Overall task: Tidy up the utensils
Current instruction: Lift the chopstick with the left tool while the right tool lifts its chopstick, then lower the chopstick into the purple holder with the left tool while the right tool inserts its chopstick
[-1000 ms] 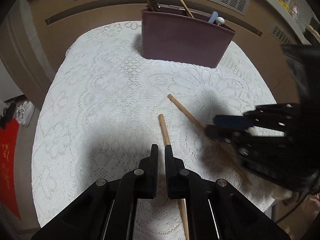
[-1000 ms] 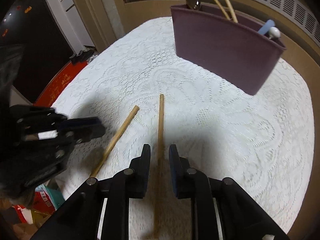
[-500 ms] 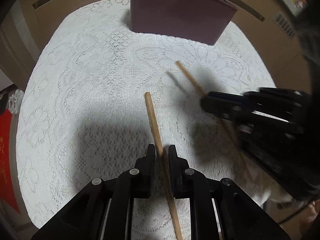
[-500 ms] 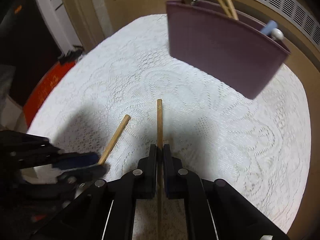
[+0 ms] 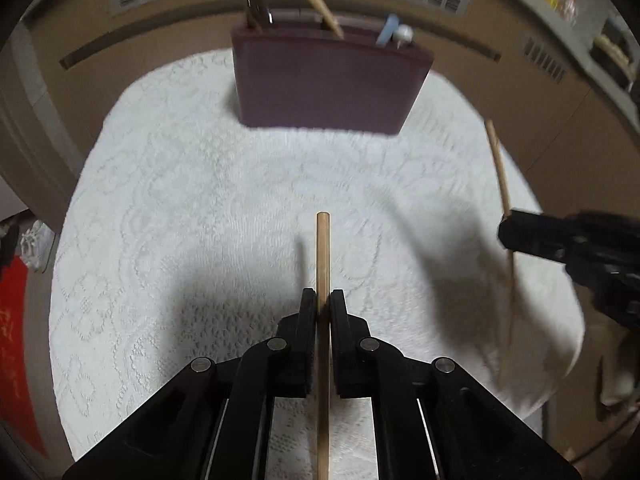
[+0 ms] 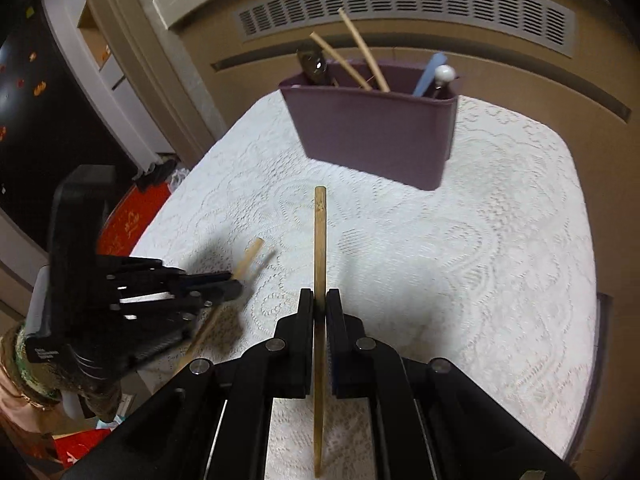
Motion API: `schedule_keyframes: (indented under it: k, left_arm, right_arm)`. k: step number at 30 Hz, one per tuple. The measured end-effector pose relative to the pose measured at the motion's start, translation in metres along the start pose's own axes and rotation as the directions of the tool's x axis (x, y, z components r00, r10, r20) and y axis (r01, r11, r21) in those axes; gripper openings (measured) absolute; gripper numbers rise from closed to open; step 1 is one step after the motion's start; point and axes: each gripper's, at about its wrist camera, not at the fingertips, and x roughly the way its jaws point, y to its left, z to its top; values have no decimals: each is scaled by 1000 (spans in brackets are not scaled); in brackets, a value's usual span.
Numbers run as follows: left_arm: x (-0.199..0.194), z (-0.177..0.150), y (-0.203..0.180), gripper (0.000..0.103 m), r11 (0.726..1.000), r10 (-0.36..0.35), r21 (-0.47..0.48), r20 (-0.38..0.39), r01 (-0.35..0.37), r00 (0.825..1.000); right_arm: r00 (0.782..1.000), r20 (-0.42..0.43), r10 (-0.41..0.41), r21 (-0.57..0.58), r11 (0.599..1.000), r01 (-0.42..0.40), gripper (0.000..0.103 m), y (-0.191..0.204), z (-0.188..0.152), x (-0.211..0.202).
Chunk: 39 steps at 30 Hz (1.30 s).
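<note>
1. Left gripper (image 5: 323, 294), black, two-fingered: jaws clamped on a round light-wood chopstick (image 5: 322, 248). The stick runs straight out between the pads, its blunt end clear of the white lace tablecloth (image 5: 200, 208).
2. Right gripper (image 6: 319, 294), same build: jaws clamped on a second light-wood chopstick (image 6: 319, 232), flatter-sided, its tip pointing toward the container, the other end trailing back under the gripper.
3. Both sticks are off the cloth; shadows fall beneath them near the front edge of the table.
4. From the left wrist view the right gripper (image 5: 508, 232) sits by the right edge, its stick (image 5: 498, 168) tilted up and blurred.
5. From the right wrist view the left gripper (image 6: 236, 286) sits near the left edge, its stick (image 6: 250, 258) angled, blurred.
6. Dark plum rectangular plastic utensil holder (image 6: 372, 140) stands upright at the far edge of the table.
7. Sticking out of it: two wooden chopsticks (image 6: 360, 54), a dark metal spoon (image 6: 310, 60) at the left end, a pale blue handle (image 6: 430, 70) and a white ball-topped utensil (image 6: 445, 74) at the right end.
8. A patterned sleeve (image 6: 24, 364) shows behind the left gripper.
</note>
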Motion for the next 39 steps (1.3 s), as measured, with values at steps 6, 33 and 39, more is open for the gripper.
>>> schedule_keyframes:
  k: [6,33,39]
  left_arm:
    - [-50,15,-6,7,999,-34,-6,156,36,987]
    - [-173,256,-3,7,997,-71,78,666,26,743]
    - [-91,261,19,7,998,-61,10,591,69,804]
  right_arm:
    - [996,70,-60,-1,998,61,7,-6,-4,-23]
    - [768,619,-166,-57,965,255,7,12,225,-140]
    - [824,536,-181,-47,969,243,7,-17,221,-69]
